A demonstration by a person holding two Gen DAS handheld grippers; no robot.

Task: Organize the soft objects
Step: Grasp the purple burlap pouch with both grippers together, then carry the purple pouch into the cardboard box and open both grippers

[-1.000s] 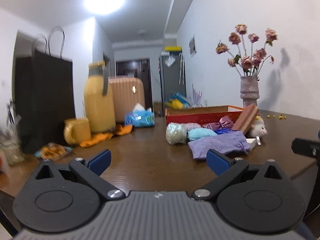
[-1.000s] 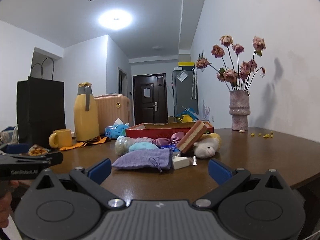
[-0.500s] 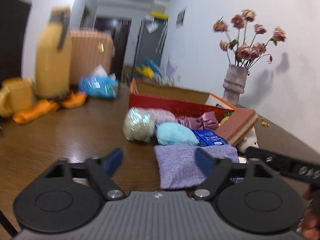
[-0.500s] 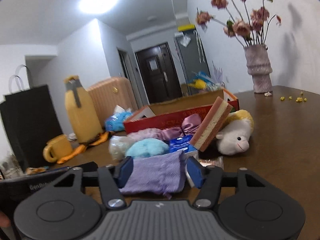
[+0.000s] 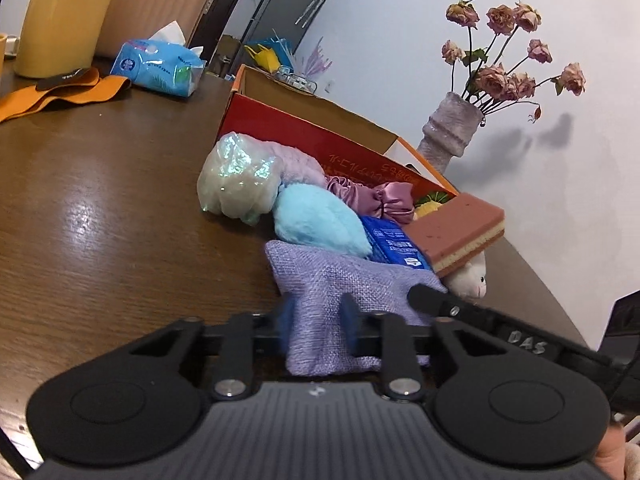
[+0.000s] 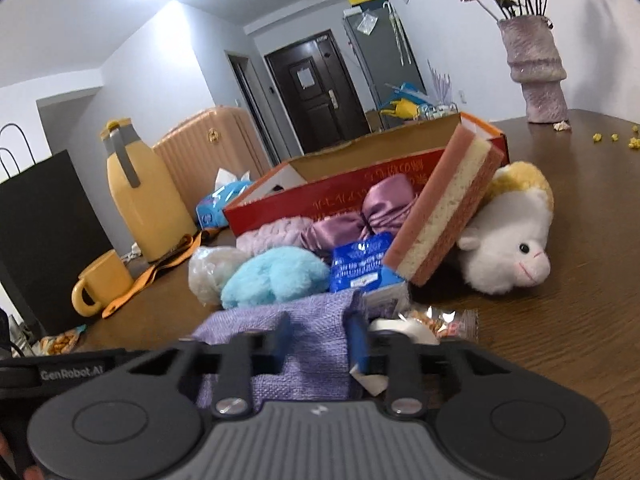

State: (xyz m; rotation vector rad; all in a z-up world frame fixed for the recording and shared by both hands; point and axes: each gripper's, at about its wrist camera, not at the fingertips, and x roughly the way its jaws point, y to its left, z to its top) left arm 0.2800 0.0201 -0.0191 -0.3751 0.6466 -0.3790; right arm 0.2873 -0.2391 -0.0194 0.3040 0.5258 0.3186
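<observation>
Two tools now pinch one lavender burlap pouch.
Both have swung down from level hovering over the bench edge a second ago: the left tool [image 5: 316, 320] and the right tool [image 6: 320, 338] have narrowed from wide open until their blue pads squeeze the pouch [image 5: 344, 300] between them. It lies on the bench [image 5: 120, 220], nearest piece of the pile heaped before the red cardboard box [image 5: 320, 140], touching the blue plush [image 5: 320, 220] and a blue packet [image 5: 396, 244]. Judged from this, sorting is only beginning; the pouch looks ready to be lifted toward the box.
</observation>
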